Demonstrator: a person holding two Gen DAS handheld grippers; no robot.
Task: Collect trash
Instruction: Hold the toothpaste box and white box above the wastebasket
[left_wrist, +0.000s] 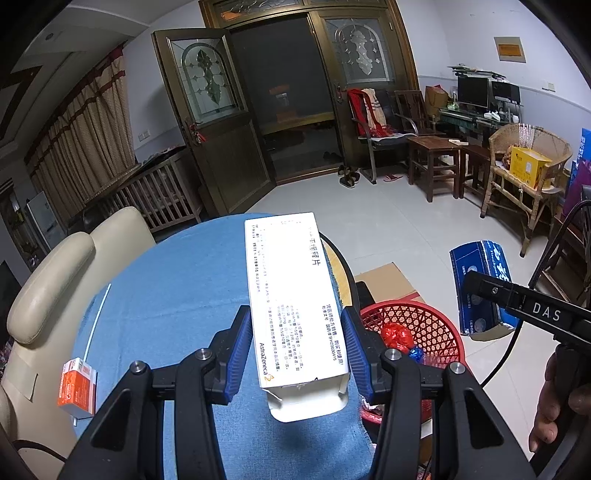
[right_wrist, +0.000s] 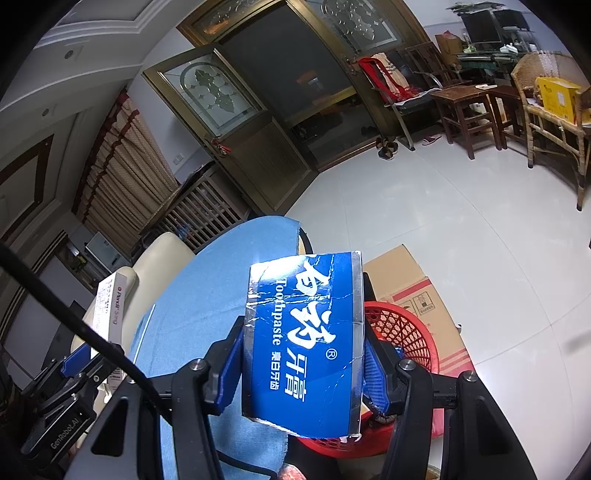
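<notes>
The left gripper (left_wrist: 300, 343) is closed on a white medicine box (left_wrist: 291, 295) above the table's right edge (left_wrist: 166, 295). The right gripper (right_wrist: 303, 354) clamps a blue toothpaste box (right_wrist: 306, 343) over the red basket (right_wrist: 410, 332).

A pale tiled floor (left_wrist: 388, 221) runs to dark wooden double doors (left_wrist: 295, 92) at the far wall, one leaf open. Striped curtains (left_wrist: 85, 147) hang far left. At right stand wooden chairs (left_wrist: 417, 110), a wicker chair (left_wrist: 524, 177) and what looks like a cluttered desk (left_wrist: 476, 110).
</notes>
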